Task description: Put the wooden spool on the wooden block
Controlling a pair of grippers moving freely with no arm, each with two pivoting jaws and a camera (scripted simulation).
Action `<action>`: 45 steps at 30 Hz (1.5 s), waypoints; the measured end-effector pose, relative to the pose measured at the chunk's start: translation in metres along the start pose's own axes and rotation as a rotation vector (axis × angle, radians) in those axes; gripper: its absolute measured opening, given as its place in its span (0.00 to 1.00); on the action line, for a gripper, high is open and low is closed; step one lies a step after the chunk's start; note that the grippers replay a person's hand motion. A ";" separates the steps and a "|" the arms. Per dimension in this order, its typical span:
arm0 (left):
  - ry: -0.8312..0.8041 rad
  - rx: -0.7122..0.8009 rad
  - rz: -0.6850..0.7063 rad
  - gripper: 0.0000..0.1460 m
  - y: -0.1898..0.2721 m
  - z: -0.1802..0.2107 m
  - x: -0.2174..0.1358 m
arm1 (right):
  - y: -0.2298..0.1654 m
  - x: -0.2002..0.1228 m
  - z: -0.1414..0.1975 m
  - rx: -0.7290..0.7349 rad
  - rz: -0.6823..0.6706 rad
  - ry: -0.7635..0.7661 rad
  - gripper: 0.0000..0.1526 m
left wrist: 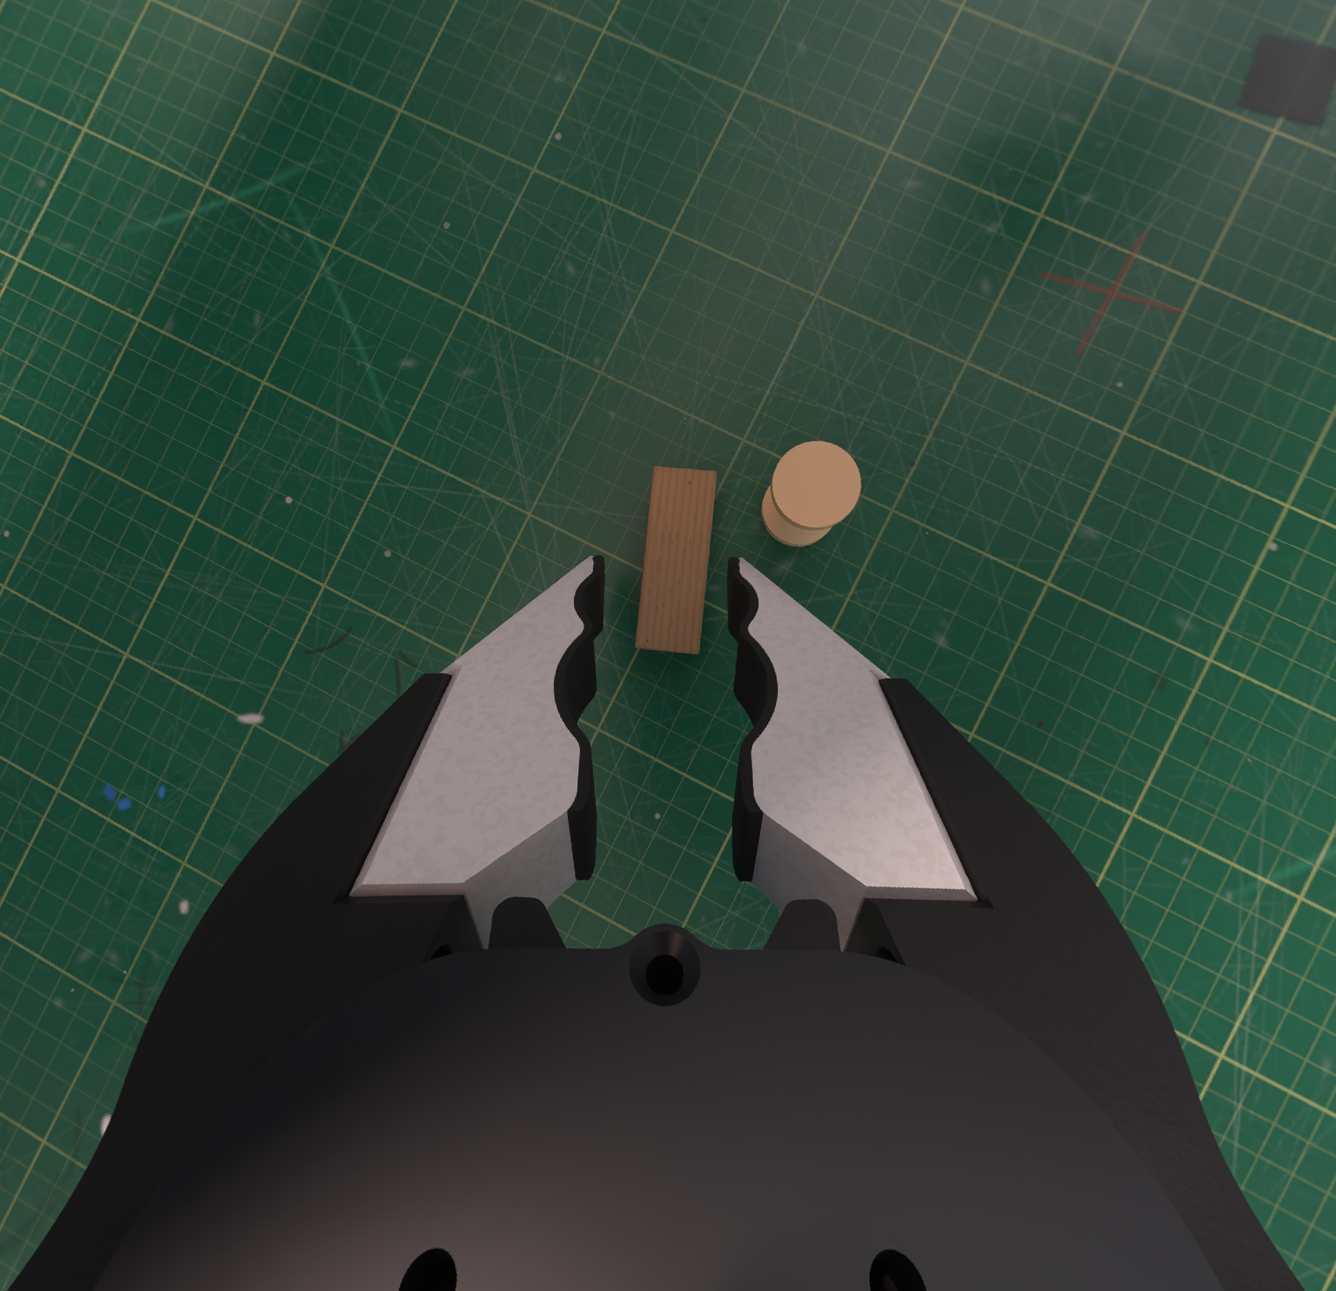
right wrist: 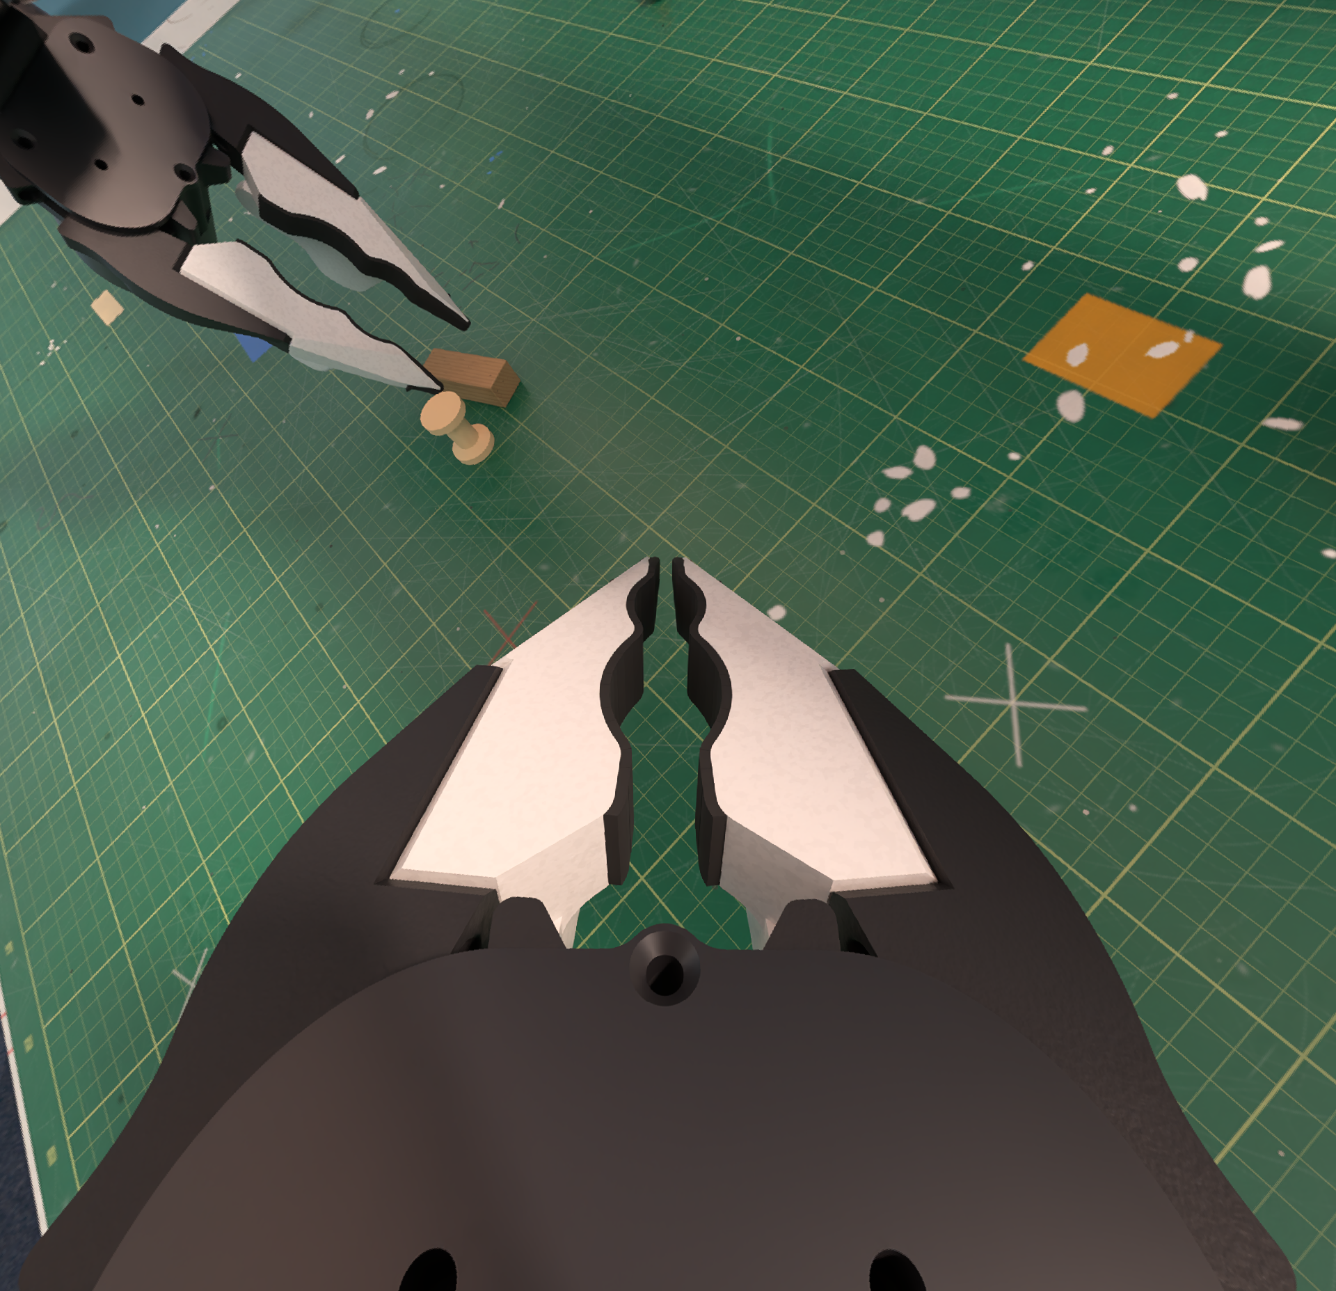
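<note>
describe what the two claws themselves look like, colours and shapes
Both match. The left claw and the right claw each have a rounded matte black body with round holes and a small socket at the centre. Two tapering, speckled white fingers carry wavy black inner pads. No cables or markings show.

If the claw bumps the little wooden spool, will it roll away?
Probably it would tip first: the wooden spool stands upright on one round end. Once tipped, its round ends would likely let it roll. Its thin waist probably suits the left claw.

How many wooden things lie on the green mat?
2: the wooden block lies flat below the open left hand-held gripper; the wooden spool stands beside it, apart.
</note>
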State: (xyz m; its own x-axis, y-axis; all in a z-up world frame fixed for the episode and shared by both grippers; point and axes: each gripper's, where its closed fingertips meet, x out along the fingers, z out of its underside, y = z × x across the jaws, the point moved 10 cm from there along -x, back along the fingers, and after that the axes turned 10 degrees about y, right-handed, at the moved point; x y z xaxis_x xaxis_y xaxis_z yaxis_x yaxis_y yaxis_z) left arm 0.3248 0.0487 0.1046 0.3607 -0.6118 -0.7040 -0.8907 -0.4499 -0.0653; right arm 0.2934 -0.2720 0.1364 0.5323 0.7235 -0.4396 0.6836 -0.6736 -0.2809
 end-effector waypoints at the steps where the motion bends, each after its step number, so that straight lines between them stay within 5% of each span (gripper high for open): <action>1: 0.009 0.003 0.010 0.22 -0.001 0.000 -0.002 | 0.000 0.000 0.000 0.001 0.000 0.002 0.02; 10: 0.088 -0.001 -0.023 0.15 -0.005 0.008 -0.033 | -0.001 -0.002 -0.002 0.000 0.000 0.006 0.02; 18: -0.015 0.038 -0.058 0.15 -0.005 0.019 -0.040 | -0.003 -0.001 -0.003 -0.009 -0.005 -0.005 0.02; 25: -0.085 0.061 -0.043 0.43 0.000 0.017 -0.035 | -0.002 -0.004 -0.004 -0.008 0.000 0.000 0.02; 29: -0.037 0.074 0.005 0.46 0.005 0.005 -0.033 | -0.002 -0.004 -0.004 -0.008 -0.001 0.000 0.02; 38: -0.031 0.203 0.125 0.30 0.030 -0.020 0.004 | -0.003 -0.004 -0.004 -0.003 -0.009 0.005 0.02; 45: -0.087 0.145 0.184 0.16 0.025 -0.018 0.022 | 0.000 -0.008 -0.005 -0.001 -0.002 0.018 0.02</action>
State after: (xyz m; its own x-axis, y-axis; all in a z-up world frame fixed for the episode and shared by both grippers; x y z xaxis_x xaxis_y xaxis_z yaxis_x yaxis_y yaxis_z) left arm 0.3151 0.0123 0.1005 0.1696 -0.6136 -0.7712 -0.9717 -0.2346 -0.0271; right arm 0.2913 -0.2769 0.1446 0.5396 0.7274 -0.4239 0.6852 -0.6720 -0.2809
